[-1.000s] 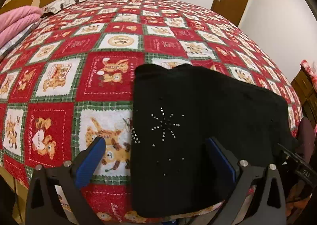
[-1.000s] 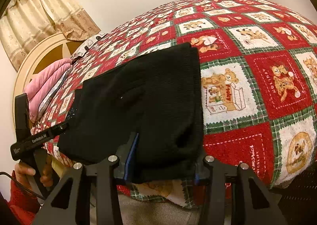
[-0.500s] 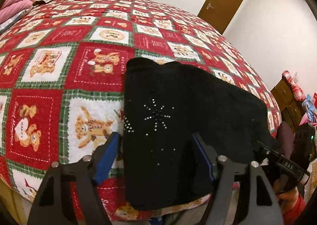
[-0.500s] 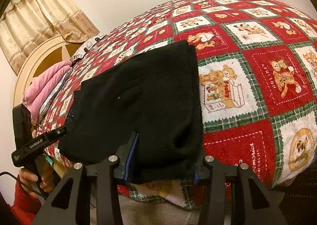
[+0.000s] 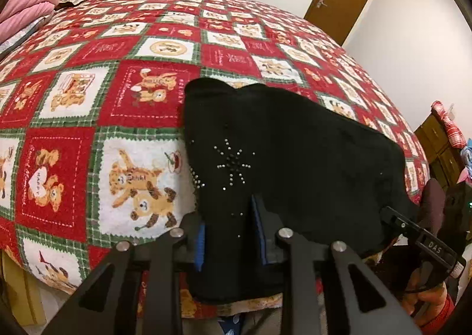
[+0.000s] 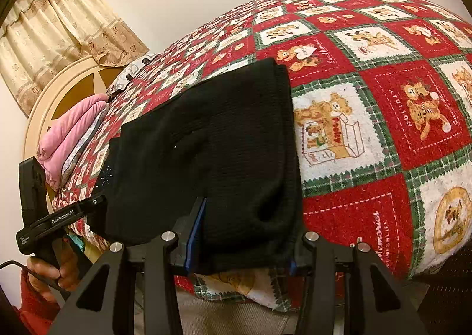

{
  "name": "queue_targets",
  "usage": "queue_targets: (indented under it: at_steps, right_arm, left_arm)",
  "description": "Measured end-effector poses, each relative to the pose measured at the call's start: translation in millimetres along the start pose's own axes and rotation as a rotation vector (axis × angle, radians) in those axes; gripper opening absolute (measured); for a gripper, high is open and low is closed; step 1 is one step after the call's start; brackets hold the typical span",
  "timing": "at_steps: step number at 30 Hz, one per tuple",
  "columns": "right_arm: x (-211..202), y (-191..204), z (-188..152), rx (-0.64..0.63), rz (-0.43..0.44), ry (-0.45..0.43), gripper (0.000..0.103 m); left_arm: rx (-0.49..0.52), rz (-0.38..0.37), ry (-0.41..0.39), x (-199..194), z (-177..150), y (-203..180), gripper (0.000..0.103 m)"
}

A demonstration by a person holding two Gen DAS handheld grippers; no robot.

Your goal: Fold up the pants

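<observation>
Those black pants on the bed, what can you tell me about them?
The black pants look like a ribbed knit, already folded into a flat band across the near edge of the teddy-bear quilt, slightly overhanging it. A starburst of small shiny studs decorates one end. The left gripper is closed on that studded end; the right gripper straddles the other end's near edge.

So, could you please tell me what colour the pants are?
Black, with a small silver stud starburst; the pants show best in the left wrist view.

Each black hand-held gripper (image 5: 230,234) (image 6: 239,243) has angular plastic arms, silver screw heads, and blue-padded fingers (image 5: 200,249). Bare hand (image 6: 48,271), red sleeve (image 6: 32,305), black cable.
</observation>
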State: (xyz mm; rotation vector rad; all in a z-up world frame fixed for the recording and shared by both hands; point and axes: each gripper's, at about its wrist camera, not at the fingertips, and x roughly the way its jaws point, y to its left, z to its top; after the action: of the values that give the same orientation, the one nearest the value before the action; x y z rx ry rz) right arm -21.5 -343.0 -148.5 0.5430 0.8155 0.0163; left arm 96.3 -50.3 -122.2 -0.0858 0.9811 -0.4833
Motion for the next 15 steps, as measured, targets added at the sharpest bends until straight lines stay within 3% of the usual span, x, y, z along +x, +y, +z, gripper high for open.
queue_targets:
  at_steps: [4,8,15]
  right_arm:
    - [0,2,0,-0.007,-0.013,-0.005,0.046]
    - [-1,16,-3,-0.077,-0.074,-0.015,0.045]
    - [-8,40,-1,-0.203,-0.171,-0.045,0.035]
  left_arm:
    - [0.034,0.046,-0.009,1,-1,-7,0.028]
    - [0.087,0.08,-0.028,0,-2,-15,0.021]
    - [0.136,0.111,-0.046,-7,-2,-24,0.019]
